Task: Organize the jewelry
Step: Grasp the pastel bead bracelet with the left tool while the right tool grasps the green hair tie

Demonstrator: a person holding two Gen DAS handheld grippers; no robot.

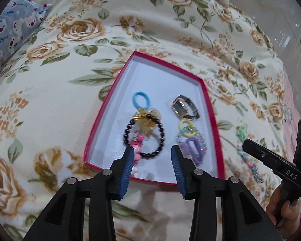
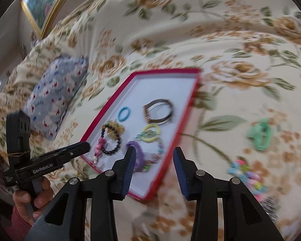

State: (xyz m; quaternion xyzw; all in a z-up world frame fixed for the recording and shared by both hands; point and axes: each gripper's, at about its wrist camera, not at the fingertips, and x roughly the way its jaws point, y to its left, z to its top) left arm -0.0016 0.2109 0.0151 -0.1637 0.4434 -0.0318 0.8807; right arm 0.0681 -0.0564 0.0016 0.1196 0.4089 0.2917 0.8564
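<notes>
A shallow red box (image 1: pixel 108 108) with a white floor lies on the floral bedspread. Inside it are a blue hair tie (image 1: pixel 140 100), a watch (image 1: pixel 183 108), a black bead bracelet (image 1: pixel 144 138), a pink charm (image 1: pixel 136 142), a yellow ring chain (image 1: pixel 187 128) and a purple clip (image 1: pixel 194 148). My left gripper (image 1: pixel 153 148) hangs open over the box's near end, pads touching nothing. My right gripper (image 2: pixel 154 149) is open above the box's near right rim (image 2: pixel 170 156). A green clip (image 2: pixel 260 134) and a colourful bead string (image 2: pixel 248 178) lie on the bedspread to its right.
A blue pillow (image 2: pixel 56 94) with a bear print lies left of the box. A gold-framed picture (image 2: pixel 44 2) hangs on the wall behind. Shiny tiled floor (image 1: pixel 287 26) shows past the bed's right edge. A hand (image 1: pixel 285 206) holds the right gripper's handle.
</notes>
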